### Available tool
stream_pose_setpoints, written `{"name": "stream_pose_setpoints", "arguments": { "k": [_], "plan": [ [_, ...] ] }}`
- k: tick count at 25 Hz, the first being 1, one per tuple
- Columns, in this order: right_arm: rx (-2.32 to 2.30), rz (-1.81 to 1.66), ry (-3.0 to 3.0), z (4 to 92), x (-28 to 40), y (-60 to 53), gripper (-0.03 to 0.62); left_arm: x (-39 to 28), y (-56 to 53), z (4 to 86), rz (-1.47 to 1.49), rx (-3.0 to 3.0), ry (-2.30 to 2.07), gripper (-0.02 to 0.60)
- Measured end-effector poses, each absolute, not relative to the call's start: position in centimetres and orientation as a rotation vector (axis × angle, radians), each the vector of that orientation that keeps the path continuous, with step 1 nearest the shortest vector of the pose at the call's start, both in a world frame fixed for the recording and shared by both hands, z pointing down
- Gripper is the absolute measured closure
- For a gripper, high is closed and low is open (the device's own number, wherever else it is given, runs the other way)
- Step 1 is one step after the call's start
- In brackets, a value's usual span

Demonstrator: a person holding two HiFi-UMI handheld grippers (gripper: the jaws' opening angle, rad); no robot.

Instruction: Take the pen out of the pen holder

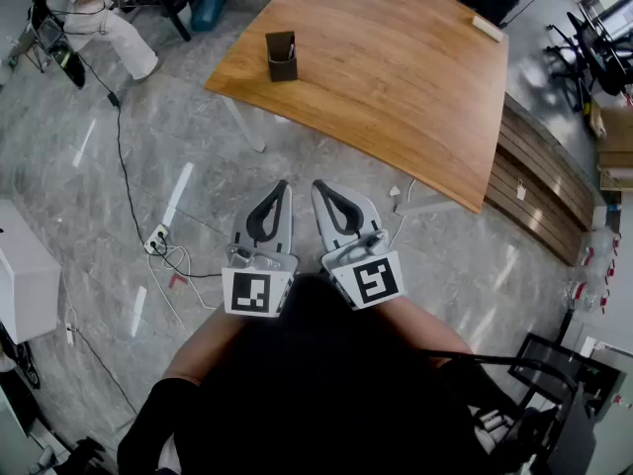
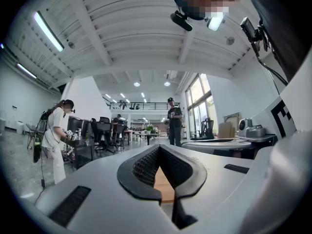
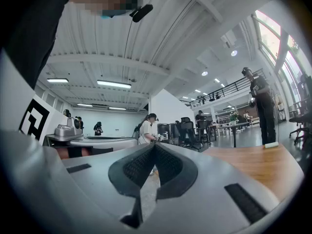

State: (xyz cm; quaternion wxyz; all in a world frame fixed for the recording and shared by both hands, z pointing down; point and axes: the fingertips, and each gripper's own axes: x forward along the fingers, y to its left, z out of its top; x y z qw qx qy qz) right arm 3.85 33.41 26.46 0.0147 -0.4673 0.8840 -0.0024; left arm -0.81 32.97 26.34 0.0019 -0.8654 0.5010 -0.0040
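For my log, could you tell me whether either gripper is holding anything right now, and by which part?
Nothing: left gripper and right gripper are both shut and empty.

Dark square pen holder (image 1: pixel 282 57) stood upright near a corner of the wooden counter (image 1: pixel 396 77). Light pen (image 1: pixel 290 51) leaned inside it.

Head view: taken from above, facing steeply down on the left gripper (image 1: pixel 282 184) and right gripper (image 1: pixel 318 184) close below, with the tabletop (image 1: pixel 396 67) well ahead. Left and right gripper views: each camera sits low behind its own jaws and faces forward, tilted up, so the ceiling (image 2: pixel 146 33) fills the upper half. All three views share the tabletop and the person in white (image 1: pixel 99 18); each gripper view also catches the other gripper at its inner edge.
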Motion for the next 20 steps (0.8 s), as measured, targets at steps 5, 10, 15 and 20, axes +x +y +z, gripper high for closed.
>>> {"name": "stream_pose_setpoints", "arguments": {
  "k": [5,10,15,20],
  "plan": [
    [-1.46,0.014,2.749,26.3,3.7,32.0,0.582,-0.8,31.5,26.2,0.013,-2.718,1.564,0.575],
    [-1.46,0.014,2.749,26.2,3.5,31.5,0.582,-0.9,31.0,26.1,0.013,-2.717,1.554,0.575],
    [-1.446,0.016,2.74,26.3,3.6,30.7,0.582,-0.9,30.1,26.5,0.015,-2.718,1.57,0.577],
    [-1.445,-0.02,2.727,26.7,5.1,28.9,0.581,-0.9,28.7,27.0,0.009,-2.704,1.627,0.577]
  ]
}}
